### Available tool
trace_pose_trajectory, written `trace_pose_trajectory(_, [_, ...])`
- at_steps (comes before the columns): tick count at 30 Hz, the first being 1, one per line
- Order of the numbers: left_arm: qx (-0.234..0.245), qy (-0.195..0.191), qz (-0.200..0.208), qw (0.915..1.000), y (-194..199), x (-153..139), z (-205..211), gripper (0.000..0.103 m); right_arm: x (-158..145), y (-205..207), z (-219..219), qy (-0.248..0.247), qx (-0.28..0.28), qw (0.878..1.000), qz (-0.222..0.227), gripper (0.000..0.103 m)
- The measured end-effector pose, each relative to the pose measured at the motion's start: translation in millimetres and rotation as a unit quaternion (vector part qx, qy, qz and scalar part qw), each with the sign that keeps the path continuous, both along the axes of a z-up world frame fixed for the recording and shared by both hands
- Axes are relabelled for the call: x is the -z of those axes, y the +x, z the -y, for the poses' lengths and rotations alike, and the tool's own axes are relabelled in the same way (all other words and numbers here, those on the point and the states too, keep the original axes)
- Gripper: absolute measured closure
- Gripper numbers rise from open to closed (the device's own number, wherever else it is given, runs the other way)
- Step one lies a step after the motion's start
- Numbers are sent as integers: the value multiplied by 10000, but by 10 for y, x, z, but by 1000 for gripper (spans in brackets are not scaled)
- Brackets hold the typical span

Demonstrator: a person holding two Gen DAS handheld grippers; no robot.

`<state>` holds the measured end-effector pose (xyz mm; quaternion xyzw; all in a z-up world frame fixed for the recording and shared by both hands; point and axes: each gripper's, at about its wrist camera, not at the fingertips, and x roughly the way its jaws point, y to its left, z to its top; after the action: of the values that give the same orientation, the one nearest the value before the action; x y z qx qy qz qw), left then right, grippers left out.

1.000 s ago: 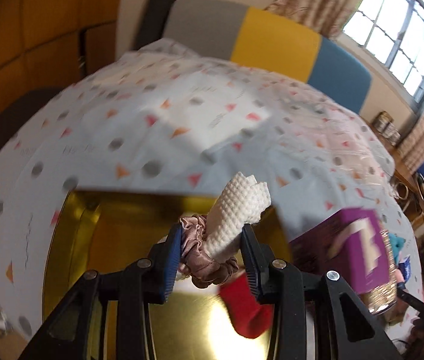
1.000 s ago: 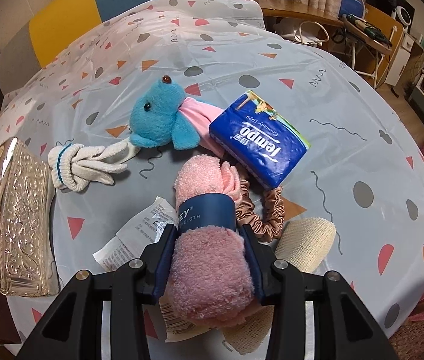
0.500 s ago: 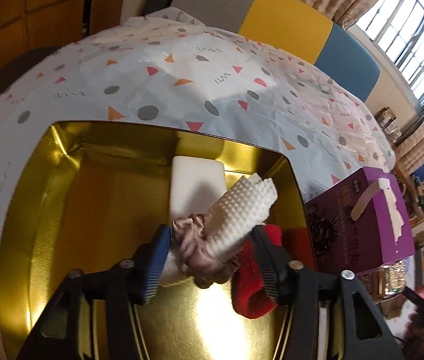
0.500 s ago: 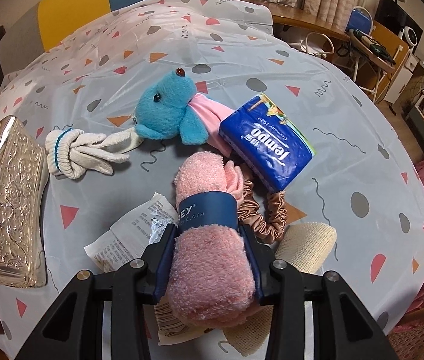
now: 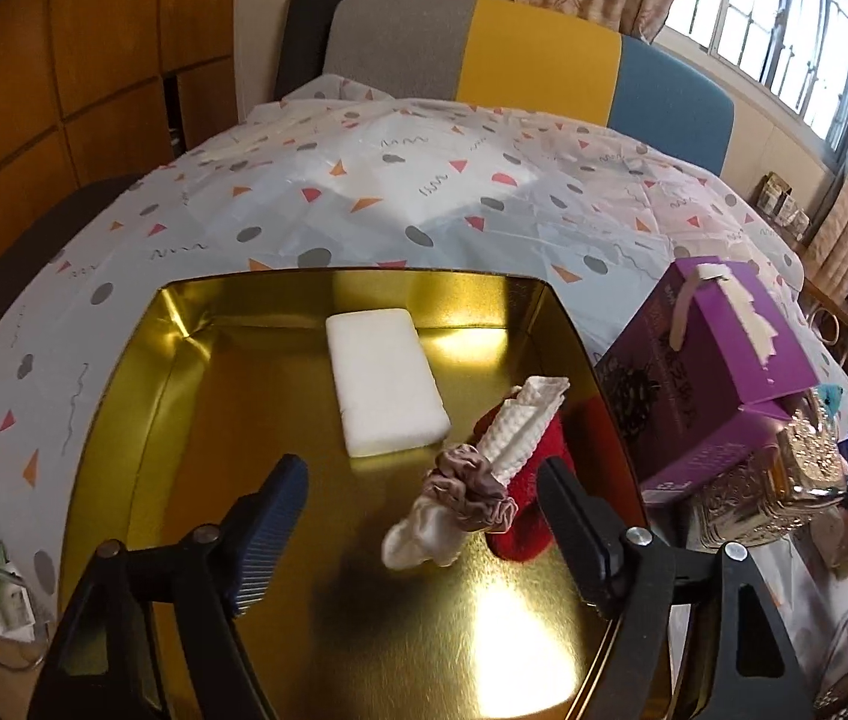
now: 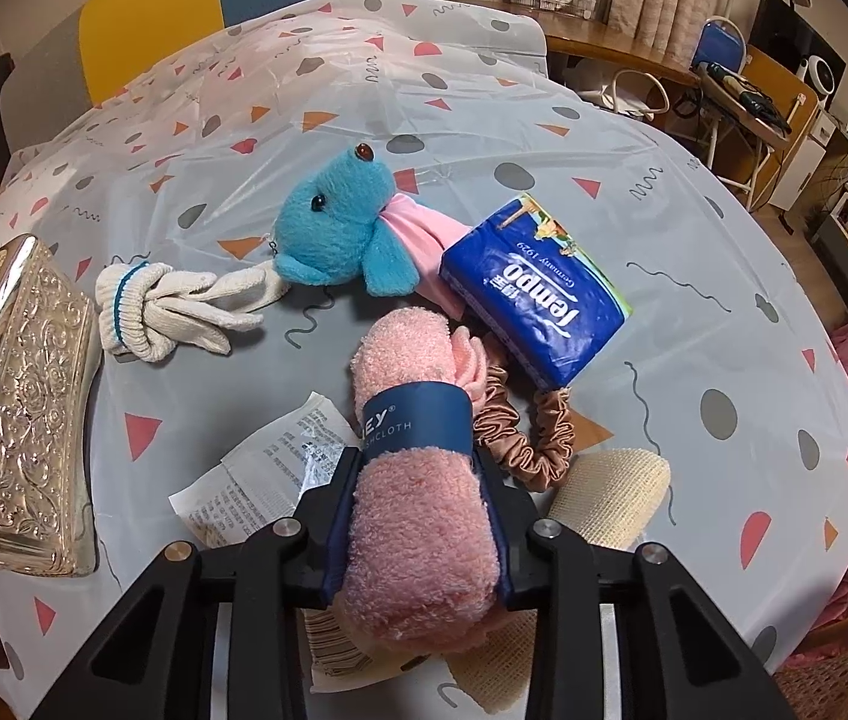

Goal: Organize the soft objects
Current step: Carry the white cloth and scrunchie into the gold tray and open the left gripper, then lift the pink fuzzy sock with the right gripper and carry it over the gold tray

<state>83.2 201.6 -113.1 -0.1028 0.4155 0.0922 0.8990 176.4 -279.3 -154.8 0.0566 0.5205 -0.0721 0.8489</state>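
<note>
Left gripper (image 5: 420, 507): released; its jaws have just been opening and stand wide over the gold tin (image 5: 141, 384), pads clear of the bundle.
Waffle cloth roll (image 5: 517, 426): bound by a mauve scrunchie (image 5: 469, 489), it lies in the tin between the open jaws, leaning on a red cloth (image 5: 535, 480), near the right wall.
White block (image 5: 381, 381): flat on the tin floor, apart from the bundle.
Right gripper (image 6: 417, 516): clenched on the pink washcloth roll (image 6: 417, 480); its jaws have just been closing. The roll lies on the tablecloth (image 6: 544, 120).
Risk, left: the right-hand pad sits close to the red cloth and could snag it when withdrawing.
Risk, right: the tan scrunchie (image 6: 535, 435) touches the roll and may drag along; the plush squeezes easily and could slip from its paper band.
Hidden: the tin's near edge, the roll's near end, and what lies beneath it; the red cloth's kind is unclear.
</note>
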Motion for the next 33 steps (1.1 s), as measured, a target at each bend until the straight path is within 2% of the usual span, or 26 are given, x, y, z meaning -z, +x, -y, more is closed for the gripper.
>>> trace_pose_trajectory(6, [44, 173, 177, 9997, -202, -109, 81, 21, -62, -24, 48, 437, -7, 9989, 194, 70])
trace_pose_trajectory(13, [203, 285, 337, 9988, -353, -180, 172, 21, -125, -18, 18, 611, -67, 9976, 329, 70])
trace_pose_trajectory(24, [367, 284, 332, 9984, -410, -154, 222, 21, -271, 102, -148, 651, -194, 9966, 458, 70])
trace_pose_trajectory(33, [317, 208, 319, 9988, -455, -112, 151, 21, -637, 444, -642, 488, -607, 9941, 754, 70])
